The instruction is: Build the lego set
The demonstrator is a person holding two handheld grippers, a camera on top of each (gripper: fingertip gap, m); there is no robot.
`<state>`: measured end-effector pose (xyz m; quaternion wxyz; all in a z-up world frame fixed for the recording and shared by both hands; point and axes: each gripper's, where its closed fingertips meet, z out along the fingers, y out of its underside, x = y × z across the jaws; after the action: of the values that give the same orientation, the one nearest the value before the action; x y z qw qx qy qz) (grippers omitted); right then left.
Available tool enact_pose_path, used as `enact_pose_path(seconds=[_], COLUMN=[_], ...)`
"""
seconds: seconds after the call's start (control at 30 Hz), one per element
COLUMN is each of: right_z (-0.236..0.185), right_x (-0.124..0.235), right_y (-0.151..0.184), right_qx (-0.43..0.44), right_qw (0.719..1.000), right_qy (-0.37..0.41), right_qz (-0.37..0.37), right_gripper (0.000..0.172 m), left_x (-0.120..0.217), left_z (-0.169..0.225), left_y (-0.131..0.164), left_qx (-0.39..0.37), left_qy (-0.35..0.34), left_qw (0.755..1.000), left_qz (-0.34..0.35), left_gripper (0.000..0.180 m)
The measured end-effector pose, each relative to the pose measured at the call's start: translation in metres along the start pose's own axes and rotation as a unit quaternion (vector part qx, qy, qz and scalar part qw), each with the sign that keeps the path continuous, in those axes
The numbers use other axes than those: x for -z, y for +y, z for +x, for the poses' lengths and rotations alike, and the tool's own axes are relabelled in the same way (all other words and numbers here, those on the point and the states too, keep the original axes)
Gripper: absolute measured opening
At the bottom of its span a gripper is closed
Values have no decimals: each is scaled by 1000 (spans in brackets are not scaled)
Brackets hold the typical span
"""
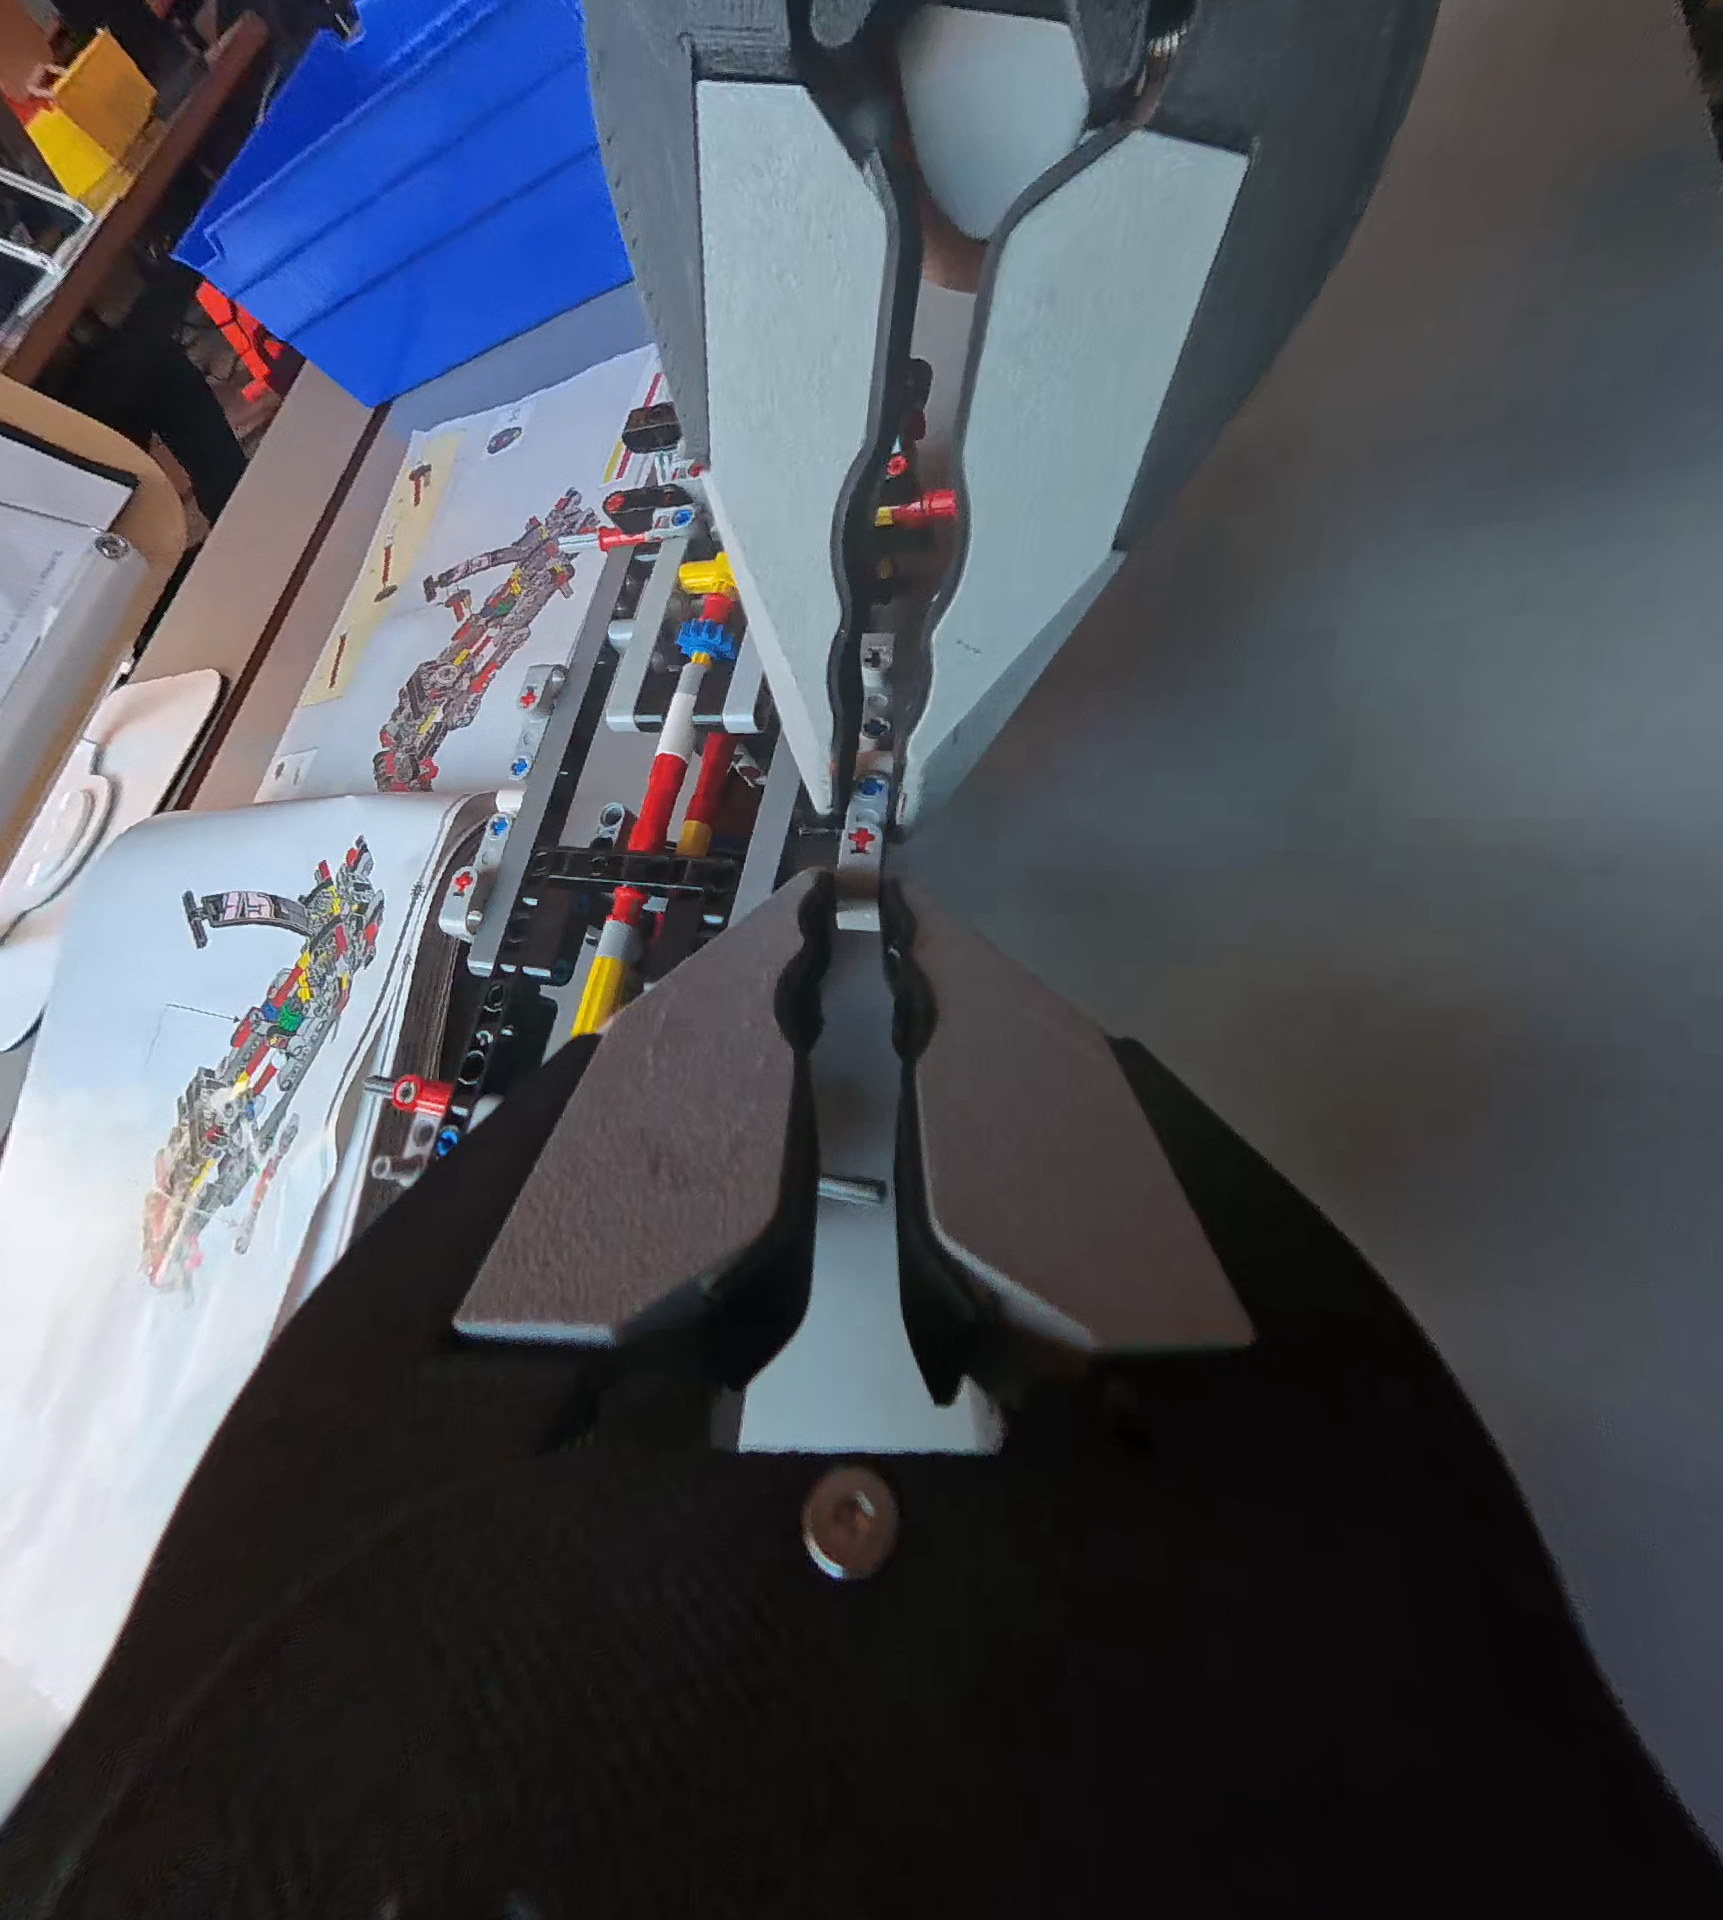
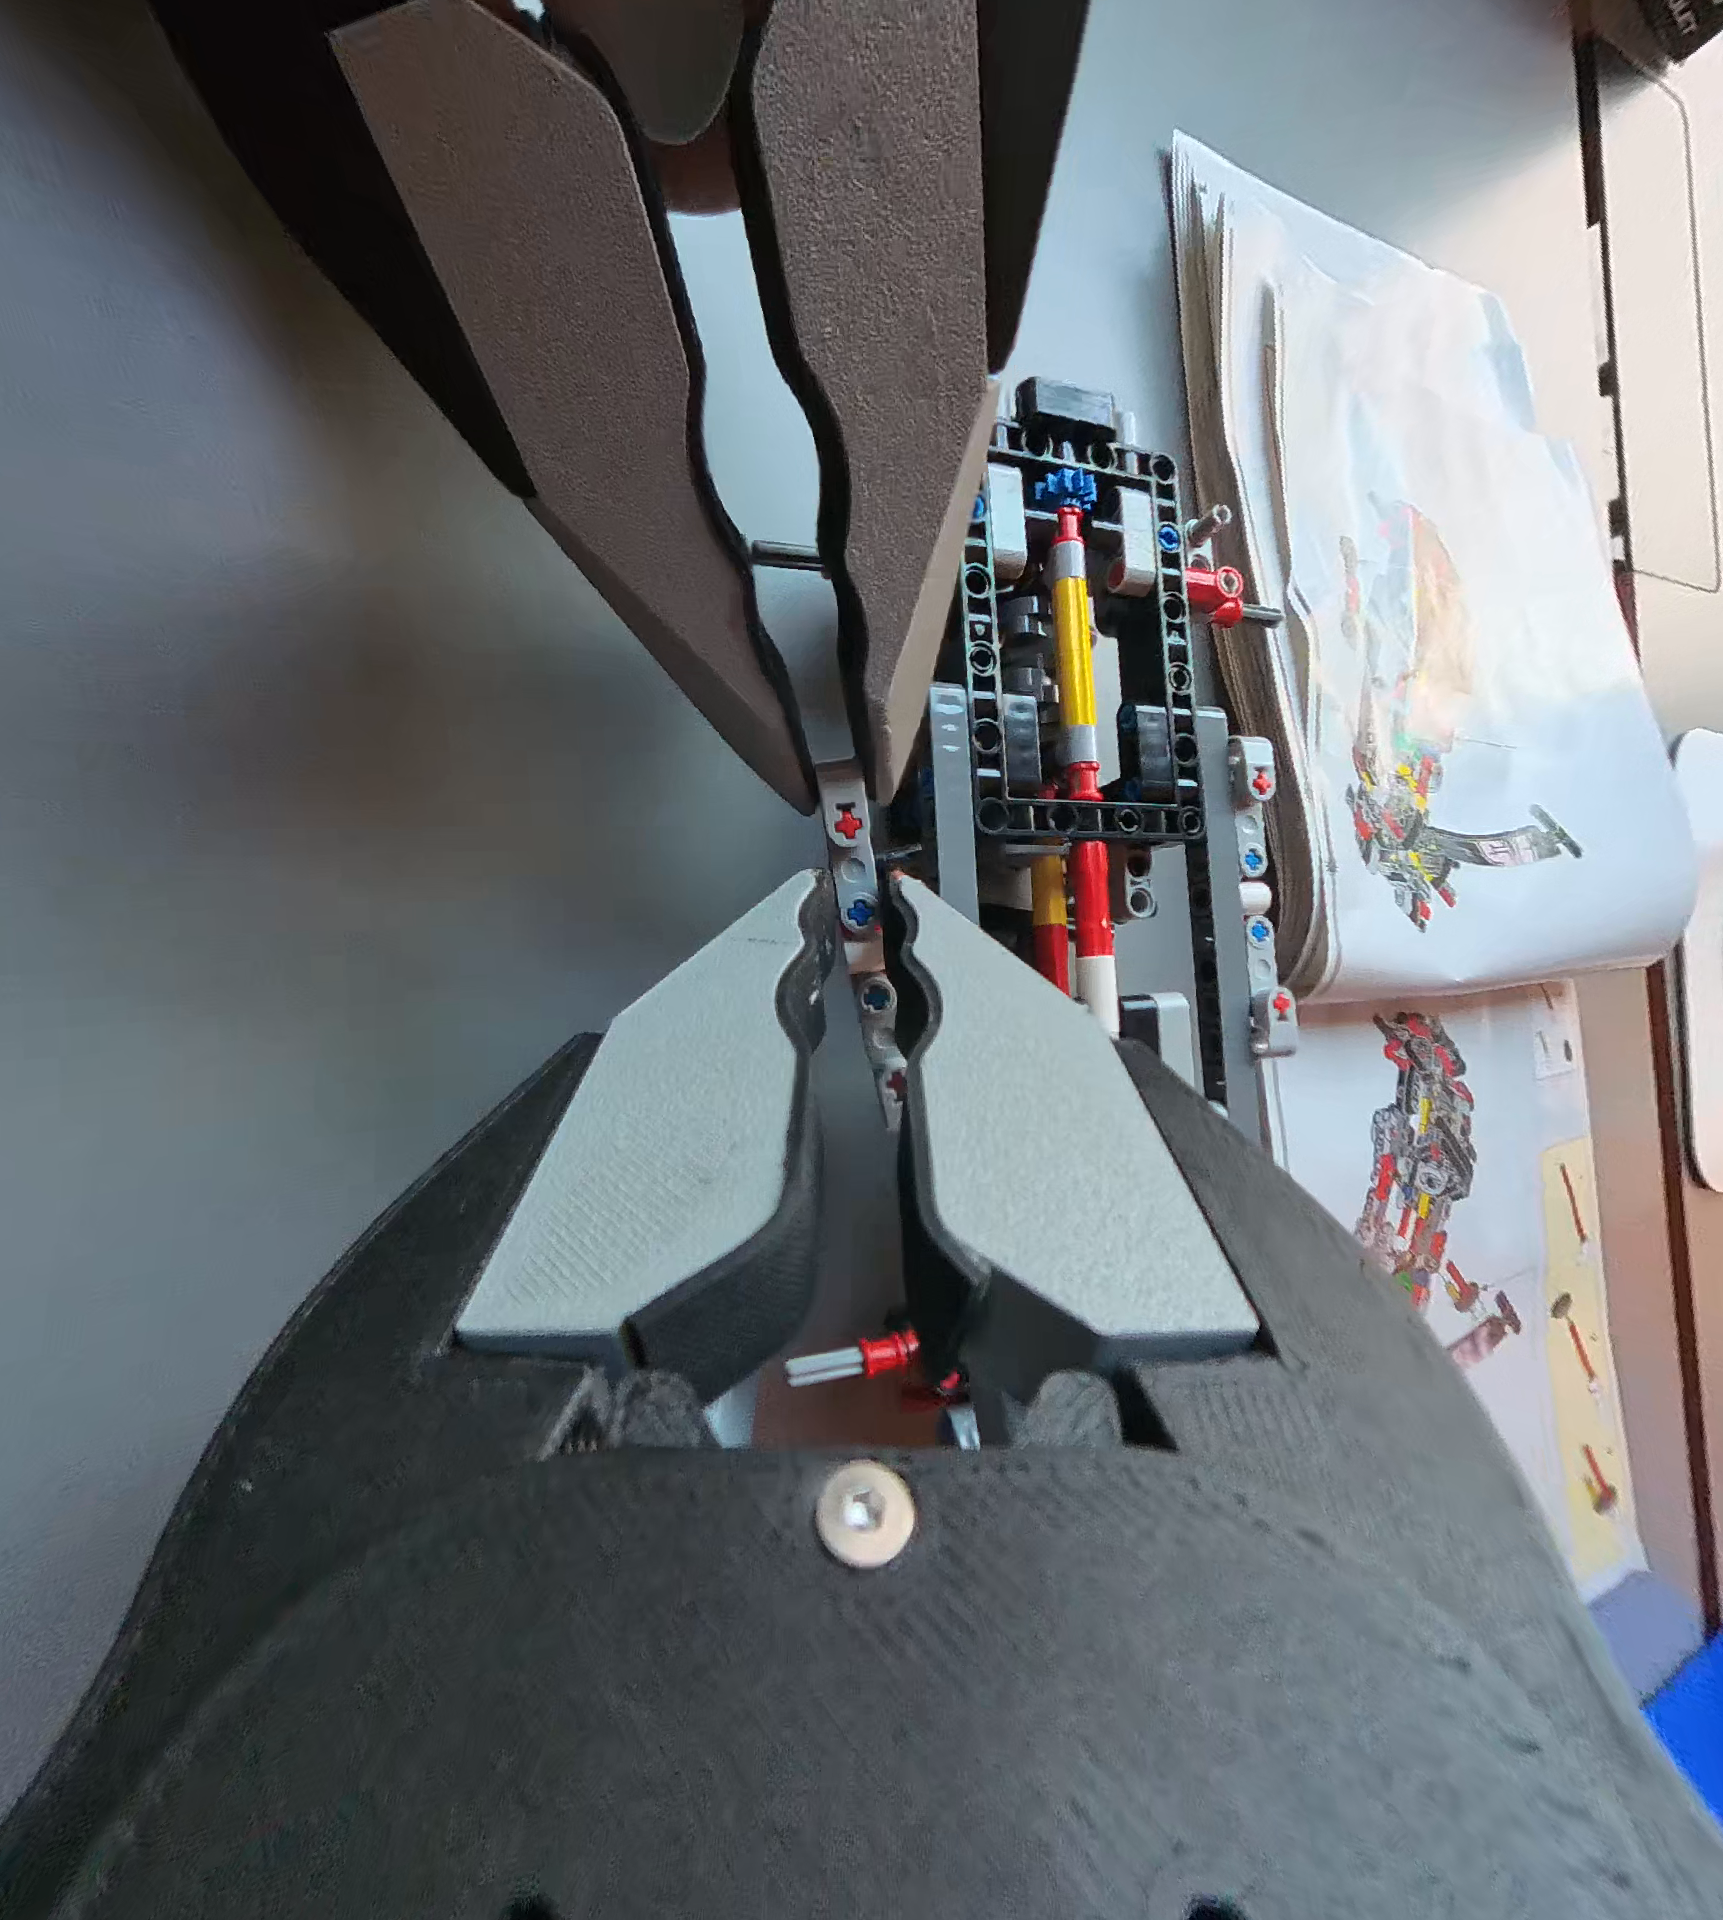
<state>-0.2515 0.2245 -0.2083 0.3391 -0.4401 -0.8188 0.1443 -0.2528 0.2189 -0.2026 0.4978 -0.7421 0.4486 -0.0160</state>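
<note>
Grey beam (image 1: pixel 859 831) sat clamped by both the left gripper (image 1: pixel 857 904) and right gripper (image 2: pixel 862 914), seemingly part of the adjacent brick frame (image 2: pixel 1075 665).

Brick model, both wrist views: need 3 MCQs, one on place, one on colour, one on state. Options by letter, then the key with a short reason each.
1. Where does the open instruction booklet lie relative to the brick model in the right wrist view?
A. To its right on the table
B. Under the model
C. Inside the bin

2. What colour is the bin behind the booklet in the left wrist view?
A. Green
B. Blue
C. White

3. How do the two tongs stand at the light grey beam on the model's side?
A. Both wide open, far from it
B. Left tongs and right tongs both closed on it from opposite ends
C. One lies flat on the table

Key: 1 A, the pages lie just right of the frame. 2 B, its walls are plainly blue. 3 B, both pairs of tips meet around the beam.
</note>
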Motion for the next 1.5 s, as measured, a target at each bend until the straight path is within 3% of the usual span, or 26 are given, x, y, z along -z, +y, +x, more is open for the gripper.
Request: enact_pose_path(seconds=[0.07, 0.17, 0.23, 0.43, 0.5, 0.73, 0.83, 1.5], right_z=[0, 6, 8, 5, 7, 10, 14, 19], right_x=[-1, 1, 4, -8, -9, -10, -6, 18], right_y=[0, -4, -7, 8, 6, 6, 13, 30], right_qx=[-9, -23, -26, -38, -40, -38, -39, -34], right_qw=[1000, 999, 999, 997, 996, 996, 997, 999], right_qy=[-6, 5, 1, -66, -75, -83, -60, -41], right_qz=[12, 30, 36, -26, -16, -6, -18, -13], right_gripper=[10, 29, 30, 40, 28, 27, 35, 33], left_x=[0, 1, 2, 3, 4, 2, 2, 0], left_z=[1, 3, 2, 0, 0, -2, -3, -4], left_y=[2, 3, 2, 2, 4, 9, 11, 5], left_qx=[4, 2, 12, 66, 75, 139, 125, 101], left_qy=[6, 9, 12, 39, 46, 73, 70, 86], left_qw=[1000, 1000, 1000, 997, 996, 988, 990, 991], left_qz=[3, 3, 7, 10, 5, 3, 0, 12], left_gripper=[6, 6, 6, 6, 6, 6, 6, 6])
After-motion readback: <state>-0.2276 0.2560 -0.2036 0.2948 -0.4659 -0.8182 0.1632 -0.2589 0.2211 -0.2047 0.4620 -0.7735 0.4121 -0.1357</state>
